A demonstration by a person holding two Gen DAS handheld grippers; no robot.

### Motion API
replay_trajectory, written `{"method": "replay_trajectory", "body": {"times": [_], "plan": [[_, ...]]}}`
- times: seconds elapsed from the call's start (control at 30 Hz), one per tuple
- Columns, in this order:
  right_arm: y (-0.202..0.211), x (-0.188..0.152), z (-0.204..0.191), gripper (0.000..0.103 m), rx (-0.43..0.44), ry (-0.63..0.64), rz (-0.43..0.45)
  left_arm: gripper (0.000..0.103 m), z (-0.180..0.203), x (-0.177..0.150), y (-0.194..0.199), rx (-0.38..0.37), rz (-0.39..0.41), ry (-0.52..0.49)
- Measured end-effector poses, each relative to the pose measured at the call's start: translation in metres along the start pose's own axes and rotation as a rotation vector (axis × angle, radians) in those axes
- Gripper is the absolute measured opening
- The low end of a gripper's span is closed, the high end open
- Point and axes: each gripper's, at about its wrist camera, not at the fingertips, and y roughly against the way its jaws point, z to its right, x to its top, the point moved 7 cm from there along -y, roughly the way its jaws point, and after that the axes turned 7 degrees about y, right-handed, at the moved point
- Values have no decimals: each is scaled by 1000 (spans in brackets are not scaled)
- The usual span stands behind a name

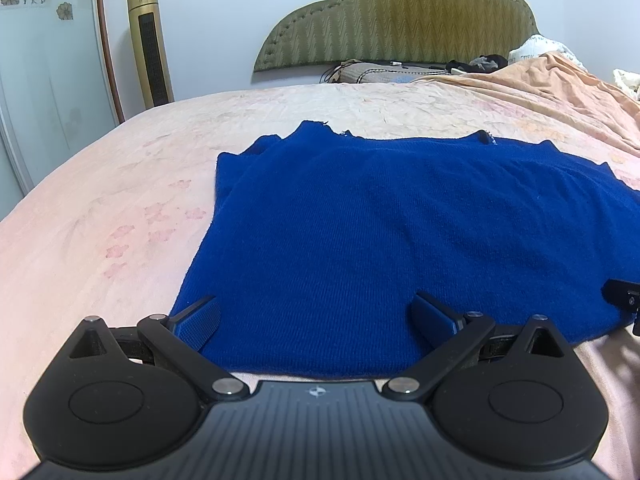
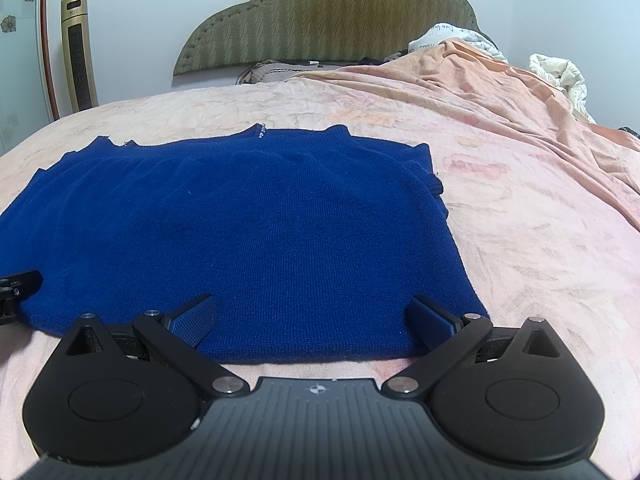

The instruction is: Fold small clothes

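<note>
A blue knit sweater [image 1: 380, 232] lies flat on the bed with its sleeves folded in, neck at the far end. It also shows in the right wrist view [image 2: 248, 232]. My left gripper [image 1: 316, 320] is open, its fingers spread over the sweater's near hem at the left corner. My right gripper [image 2: 312, 320] is open over the near hem at the right corner. Part of the right gripper shows at the left view's right edge [image 1: 624, 300]. Part of the left gripper shows at the right view's left edge [image 2: 16, 288].
The pink floral bedsheet [image 1: 120, 200] covers the bed. An orange blanket [image 2: 500, 96] is heaped at the far right with white bedding [image 2: 560, 76]. An olive headboard [image 1: 400, 20] and a gold tower heater [image 1: 150, 44] stand at the back.
</note>
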Motion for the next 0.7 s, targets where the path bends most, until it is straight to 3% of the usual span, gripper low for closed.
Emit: {"method": "replay_trajectory", "body": {"times": [0.7], "plan": [[0, 0, 0, 103, 1, -1, 1, 103, 0, -1, 1, 1, 1, -2]]}}
